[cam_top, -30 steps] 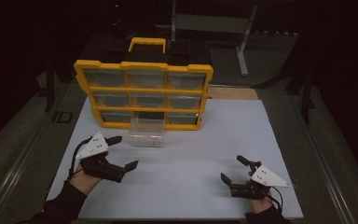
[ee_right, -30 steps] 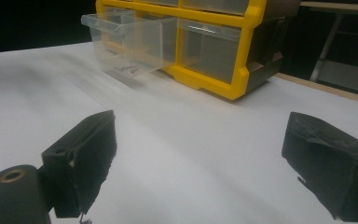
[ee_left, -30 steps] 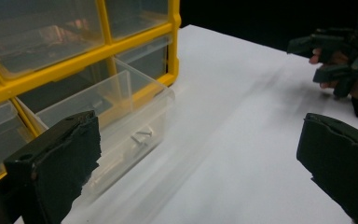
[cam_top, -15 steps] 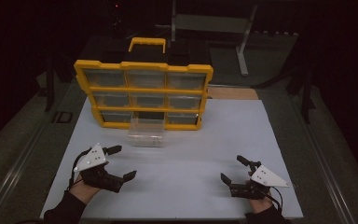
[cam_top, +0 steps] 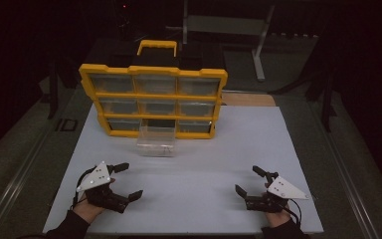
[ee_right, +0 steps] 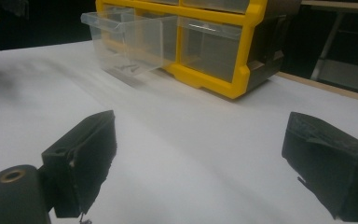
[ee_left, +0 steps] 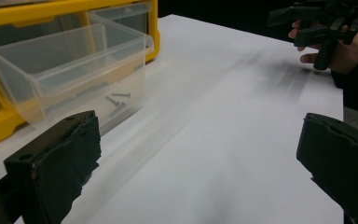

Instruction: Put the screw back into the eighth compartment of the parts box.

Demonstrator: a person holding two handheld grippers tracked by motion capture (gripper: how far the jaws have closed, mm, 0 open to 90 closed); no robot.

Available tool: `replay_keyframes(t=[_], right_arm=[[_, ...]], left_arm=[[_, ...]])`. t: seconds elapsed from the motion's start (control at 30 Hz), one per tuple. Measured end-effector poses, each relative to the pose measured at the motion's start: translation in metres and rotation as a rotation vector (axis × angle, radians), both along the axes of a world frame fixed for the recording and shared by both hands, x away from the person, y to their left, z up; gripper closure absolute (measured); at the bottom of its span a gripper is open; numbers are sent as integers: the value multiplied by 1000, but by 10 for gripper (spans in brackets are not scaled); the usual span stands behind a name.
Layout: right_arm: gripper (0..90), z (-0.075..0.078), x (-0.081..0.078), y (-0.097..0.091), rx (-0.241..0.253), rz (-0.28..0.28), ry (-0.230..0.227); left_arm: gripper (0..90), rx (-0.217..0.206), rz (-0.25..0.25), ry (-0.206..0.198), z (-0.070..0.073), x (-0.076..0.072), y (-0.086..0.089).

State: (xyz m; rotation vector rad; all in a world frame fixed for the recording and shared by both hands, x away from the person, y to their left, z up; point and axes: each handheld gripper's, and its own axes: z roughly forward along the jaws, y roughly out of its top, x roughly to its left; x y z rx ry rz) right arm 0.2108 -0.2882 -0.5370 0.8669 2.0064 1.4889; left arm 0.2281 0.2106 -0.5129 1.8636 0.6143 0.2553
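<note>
Near the table's front edge, left tongs (cam_top: 128,179) and right tongs (cam_top: 249,180) gape wide, holding nothing.

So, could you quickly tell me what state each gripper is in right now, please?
Left gripper: open, holding nothing.
Right gripper: open, holding nothing.

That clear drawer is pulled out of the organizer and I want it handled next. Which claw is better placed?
Probably left. The left claw sits open, nearer the clear drawer and nearly below it; the right claw, also open, is farther across the table.
</note>
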Motion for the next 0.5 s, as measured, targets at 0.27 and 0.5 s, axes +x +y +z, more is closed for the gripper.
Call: replay_keyframes(t=[0.27, 0.5], right_arm=[[102, 0, 0, 0, -5, 0, 5], [102, -1, 0, 1, -11, 1, 3]], left_arm=[[0, -4, 35, 32, -10, -2, 12], [0, 30, 39, 77, -18, -2, 21]])
